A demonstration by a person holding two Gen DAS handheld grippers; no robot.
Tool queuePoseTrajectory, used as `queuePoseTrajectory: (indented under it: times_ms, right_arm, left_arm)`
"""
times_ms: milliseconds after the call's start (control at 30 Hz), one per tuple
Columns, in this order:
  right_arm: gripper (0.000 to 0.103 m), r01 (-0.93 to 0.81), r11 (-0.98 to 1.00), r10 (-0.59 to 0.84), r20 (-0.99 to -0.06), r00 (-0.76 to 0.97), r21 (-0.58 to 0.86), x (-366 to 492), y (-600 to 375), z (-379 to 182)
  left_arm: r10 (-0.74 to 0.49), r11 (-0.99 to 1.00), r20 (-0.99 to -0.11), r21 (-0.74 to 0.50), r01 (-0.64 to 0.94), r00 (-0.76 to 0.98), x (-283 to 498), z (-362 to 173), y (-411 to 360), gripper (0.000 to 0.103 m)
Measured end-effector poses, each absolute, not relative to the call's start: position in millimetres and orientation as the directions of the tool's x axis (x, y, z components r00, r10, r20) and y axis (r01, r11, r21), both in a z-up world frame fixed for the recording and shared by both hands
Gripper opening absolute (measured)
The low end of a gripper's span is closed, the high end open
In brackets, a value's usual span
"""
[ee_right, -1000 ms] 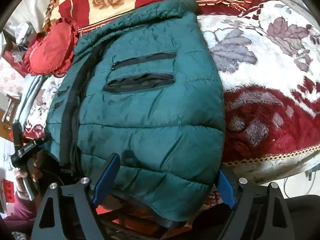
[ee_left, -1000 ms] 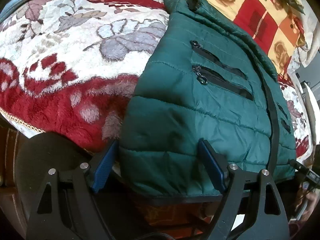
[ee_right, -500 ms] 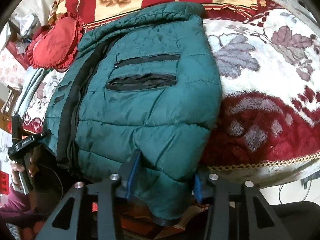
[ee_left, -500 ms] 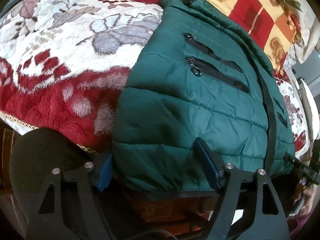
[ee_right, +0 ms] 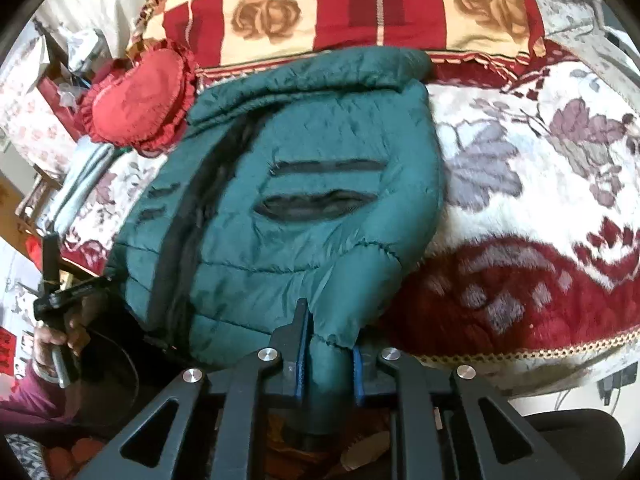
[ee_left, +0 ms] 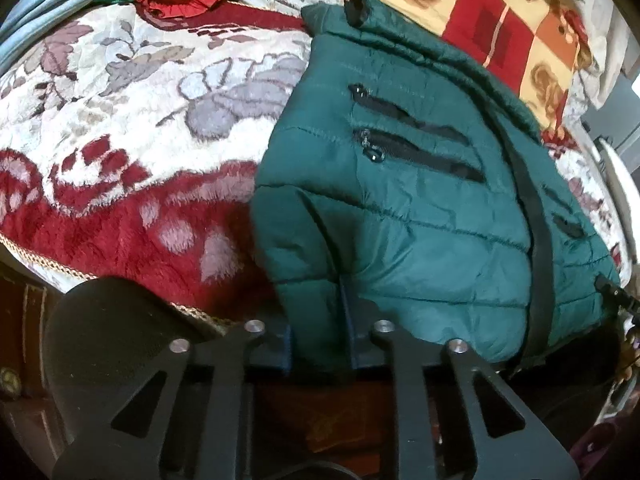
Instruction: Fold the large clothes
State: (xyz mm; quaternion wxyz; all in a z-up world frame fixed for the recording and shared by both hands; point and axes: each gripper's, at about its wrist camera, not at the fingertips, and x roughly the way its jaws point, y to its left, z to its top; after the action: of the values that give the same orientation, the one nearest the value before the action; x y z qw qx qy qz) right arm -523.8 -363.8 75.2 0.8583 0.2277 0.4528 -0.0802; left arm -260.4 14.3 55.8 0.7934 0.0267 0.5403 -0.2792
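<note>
While the quilted green jacket (ee_left: 420, 216) lies flat on the fuzzy red-and-cream flowered blanket (ee_left: 132, 152), its hem hangs over the near edge. Left gripper (ee_left: 320, 340) has just closed and pinches the hem's left corner; zip pulls on two pockets show only here. Right view adds a hand (ee_right: 60, 332) holding the other tool at far left, a frilly red heart cushion (ee_right: 140, 108), a checked pillow (ee_right: 340, 4). Right gripper (ee_right: 328, 364) has just closed, pinching the right hem corner.
</note>
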Motion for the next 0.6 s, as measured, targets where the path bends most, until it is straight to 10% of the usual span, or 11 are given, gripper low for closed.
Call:
queuePoseTrajectory:
  times_ms: [600]
  right_arm:
    - [0.014, 0.317, 0.863, 0.03, -0.667, 0.744, 0.392, -499, -394, 148]
  left_arm:
    - [-0.565, 0.799, -0.742, -0.382, 0.464, 0.361, -226, 145, 11, 0.011]
